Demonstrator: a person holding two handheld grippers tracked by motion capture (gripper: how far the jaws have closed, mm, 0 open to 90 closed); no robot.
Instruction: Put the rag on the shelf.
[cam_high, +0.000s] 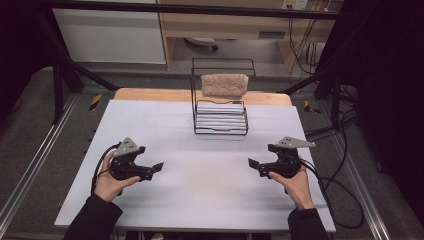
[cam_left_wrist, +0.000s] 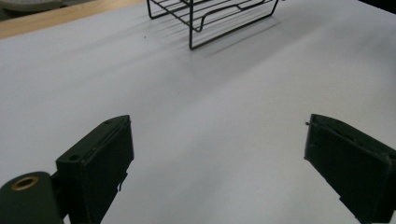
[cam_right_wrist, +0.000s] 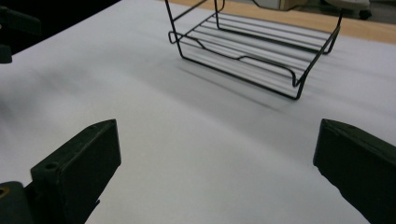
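Observation:
A black wire rack (cam_high: 220, 117) stands at the back middle of the white table (cam_high: 200, 170), with a beige towel (cam_high: 224, 85) draped over its upper bar. The rack's lower shelf (cam_right_wrist: 254, 49) holds nothing; its front corner (cam_left_wrist: 201, 25) appears at the top of the left gripper view. My left gripper (cam_high: 156, 168) rests low over the table at the left, jaws wide apart with nothing between them (cam_left_wrist: 217, 163). My right gripper (cam_high: 252, 164) mirrors it at the right, also open and empty (cam_right_wrist: 217, 168). Both point inward, well short of the rack.
A wooden strip (cam_high: 150, 94) borders the table's far edge. Black frame bars (cam_high: 75, 70) and cables (cam_high: 345, 190) flank the table. Between the two grippers lies bare white tabletop.

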